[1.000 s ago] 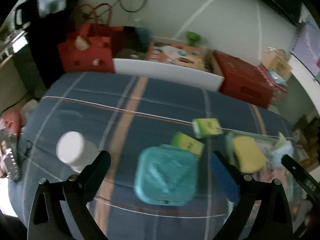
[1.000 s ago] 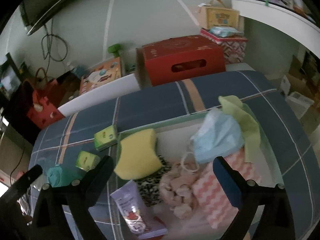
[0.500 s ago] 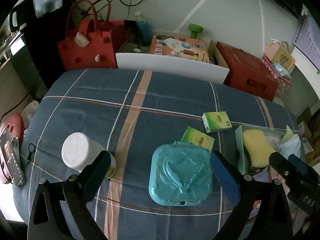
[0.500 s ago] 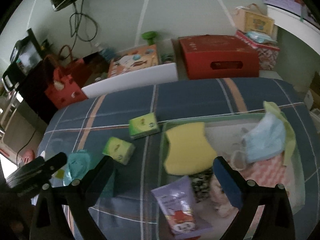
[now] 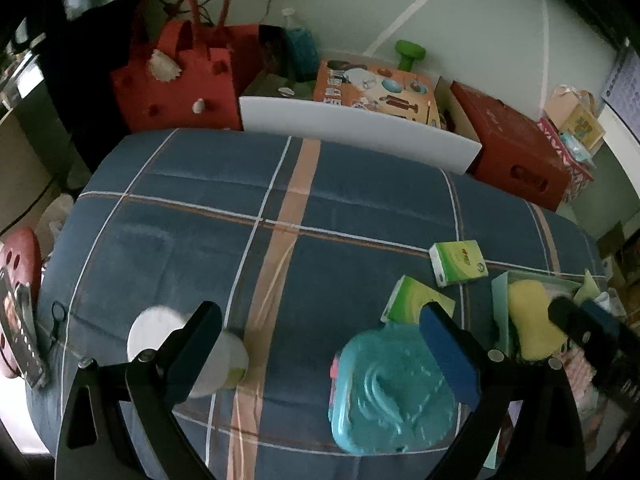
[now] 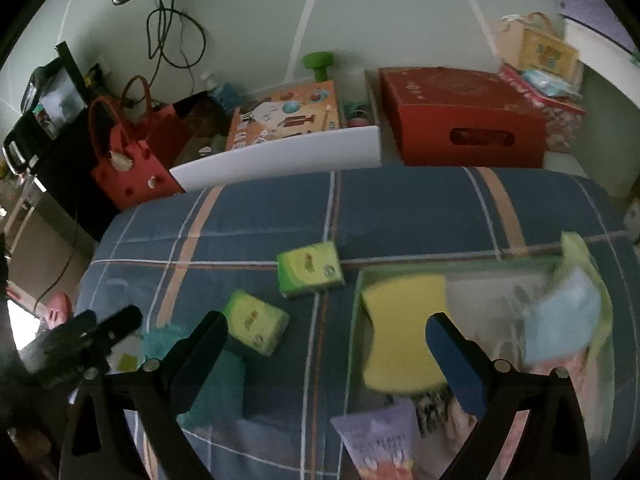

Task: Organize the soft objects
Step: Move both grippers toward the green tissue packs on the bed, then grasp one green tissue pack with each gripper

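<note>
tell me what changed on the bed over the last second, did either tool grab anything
Neither tool grabbed anything. The right tool swung left, off the tray and toward the green tissue packs on the blanket. The left tool also drifted left, so the teal case now sits under its right finger. The packs, case, white bottle and yellow sponge stayed where they were, and both tools stayed open.

Both fisheye views looked forward and down from above a blue plaid-covered desk [image 5: 320, 208], toward the far wall. The left wrist camera sat over the near left part, close above a teal case [image 5: 392, 388]. The right wrist camera sat further right, close above a tray [image 6: 400, 270] holding a yellow sponge [image 6: 404, 328]. Both views shared the two green packets [image 6: 310, 266], the sponge, the white board [image 5: 360, 136] and the red box [image 6: 464, 116] beyond the desk.
</note>
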A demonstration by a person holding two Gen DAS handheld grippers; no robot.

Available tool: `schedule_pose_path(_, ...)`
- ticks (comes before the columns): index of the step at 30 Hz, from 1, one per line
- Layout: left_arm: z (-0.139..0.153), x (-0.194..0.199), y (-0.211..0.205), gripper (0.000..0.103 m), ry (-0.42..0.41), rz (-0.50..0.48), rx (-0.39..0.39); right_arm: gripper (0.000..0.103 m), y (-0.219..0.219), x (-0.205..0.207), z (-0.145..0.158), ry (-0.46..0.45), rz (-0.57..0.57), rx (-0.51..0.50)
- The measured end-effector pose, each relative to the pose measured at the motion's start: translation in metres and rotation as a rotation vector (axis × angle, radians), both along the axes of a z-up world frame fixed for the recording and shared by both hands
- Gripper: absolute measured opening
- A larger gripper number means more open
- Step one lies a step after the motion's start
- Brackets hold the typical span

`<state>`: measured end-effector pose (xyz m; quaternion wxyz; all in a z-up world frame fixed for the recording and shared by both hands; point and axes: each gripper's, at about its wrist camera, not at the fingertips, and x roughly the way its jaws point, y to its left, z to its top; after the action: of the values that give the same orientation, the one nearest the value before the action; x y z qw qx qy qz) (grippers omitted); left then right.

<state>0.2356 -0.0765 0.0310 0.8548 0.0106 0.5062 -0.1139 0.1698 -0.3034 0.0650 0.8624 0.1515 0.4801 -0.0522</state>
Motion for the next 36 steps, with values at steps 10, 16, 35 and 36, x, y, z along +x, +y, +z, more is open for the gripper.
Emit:
schedule_pose_path(10, -0.005, 0.043, -0.039, 0.099, 0.141, -0.198, 0.057, 0.101, -0.021, 0.078, -0.020, 0.173, 0.092, 0.099)
schedule_pose_path(16, -0.016, 0.044, -0.070, 0.099, 0.203, -0.308, 0.138, 0.101, -0.030, 0.110, -0.060, 0.311, 0.083, 0.197)
schedule_pose_path(35, -0.059, 0.047, -0.143, 0.099, 0.315, -0.413, 0.304, 0.101, -0.084, 0.110, -0.061, 0.364, 0.048, 0.076)
schedule_pose_path(36, -0.061, 0.048, -0.144, 0.099, 0.321, -0.408, 0.307, 0.101, -0.087, 0.108, -0.061, 0.365, 0.042, 0.078)
